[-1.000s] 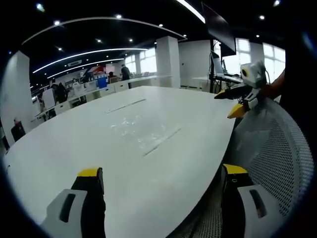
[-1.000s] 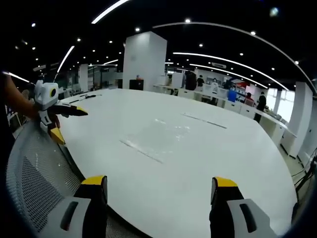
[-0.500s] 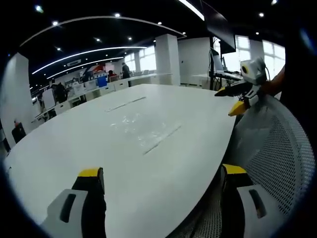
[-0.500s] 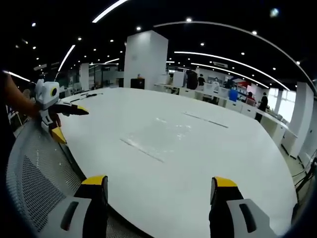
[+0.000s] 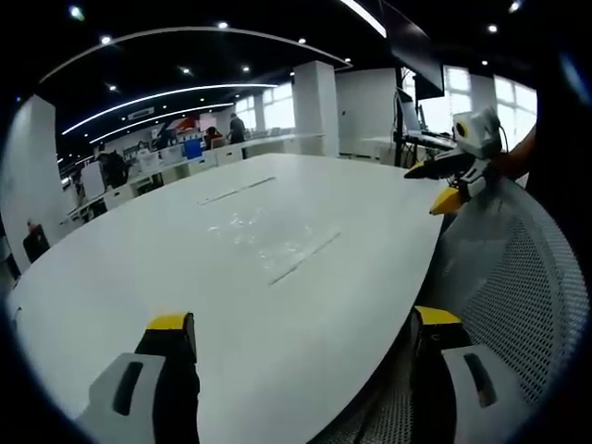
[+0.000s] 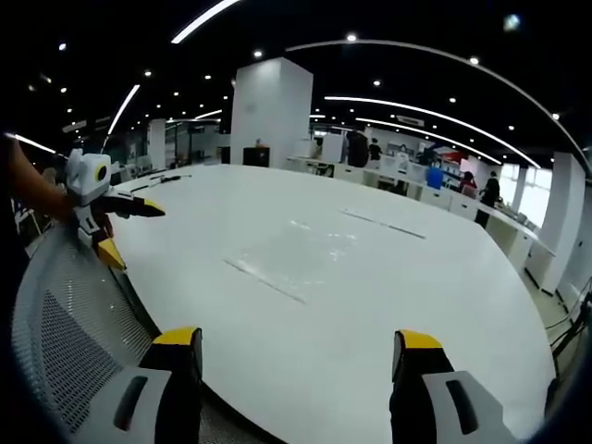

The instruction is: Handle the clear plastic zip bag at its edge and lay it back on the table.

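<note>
Lying flat on the white counter [image 5: 139, 277], the clear plastic zip bag [image 5: 268, 242] sits around the middle of the surface, well apart from both grippers and hard to pick out except for faint glints and its darker zip strip [image 5: 303, 258]. In the right gripper view the same bag [image 6: 310, 250] shows its zip strip [image 6: 265, 280] as a thin line along the near edge. Judging by its look, the bag is very light, limp and slick, so it would likely sag or slide unless pinched firmly; the stiffer zip edge or a corner beside it seems the best place to take hold. Its long axis appears to run along that strip, slanting from near left to far right in the left gripper view, though the film's outline is too faint to be sure. The left gripper [image 5: 301, 333] has its 2 jaws spread wide and empty at the counter's near rim, above a mesh chair back [image 5: 518, 287]. The right gripper [image 6: 289, 342] is likewise parted and holding nothing, and it appears at the far right of the left gripper view, hovering by the counter's edge.
</note>
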Demonstrator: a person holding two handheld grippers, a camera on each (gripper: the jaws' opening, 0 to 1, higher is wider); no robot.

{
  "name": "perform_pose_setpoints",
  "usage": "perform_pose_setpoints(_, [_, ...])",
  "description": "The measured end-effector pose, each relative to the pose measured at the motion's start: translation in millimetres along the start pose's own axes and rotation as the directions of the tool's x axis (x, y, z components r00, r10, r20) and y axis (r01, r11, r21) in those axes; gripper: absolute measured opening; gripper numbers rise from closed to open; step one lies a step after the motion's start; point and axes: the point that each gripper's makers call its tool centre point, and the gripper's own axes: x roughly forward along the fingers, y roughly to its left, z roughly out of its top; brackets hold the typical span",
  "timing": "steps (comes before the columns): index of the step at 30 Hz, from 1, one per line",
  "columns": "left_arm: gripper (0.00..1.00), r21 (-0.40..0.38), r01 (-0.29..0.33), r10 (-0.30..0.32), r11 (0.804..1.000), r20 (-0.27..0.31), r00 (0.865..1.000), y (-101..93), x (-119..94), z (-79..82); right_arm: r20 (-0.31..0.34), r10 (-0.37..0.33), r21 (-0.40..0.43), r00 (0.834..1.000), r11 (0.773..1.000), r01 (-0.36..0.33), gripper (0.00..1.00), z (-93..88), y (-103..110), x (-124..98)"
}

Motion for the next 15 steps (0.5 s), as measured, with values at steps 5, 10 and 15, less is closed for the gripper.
perform_pose_setpoints(5, [0.95,0.021,0.006,-0.005,1.0,-0.032,0.999,-0.7,1,-5.8,-0.002,-0.001,0.001,1.0,1.0,0.001,0.85,-0.3,0,0])
perform_pose_setpoints(10, [0.95,0.033,0.013,-0.011,0.999,-0.05,0.999,0.3,1,-10.1,-0.007,0.005,0.001,1.0,1.0,-0.005,0.84,-1.1,0,0])
perform_pose_setpoints(15, [0.95,0.084,0.022,-0.016,0.996,-0.079,0.997,-0.5,1,-12.9,-0.009,0.002,0.002,1.0,1.0,-0.002,0.84,-1.6,0,0])
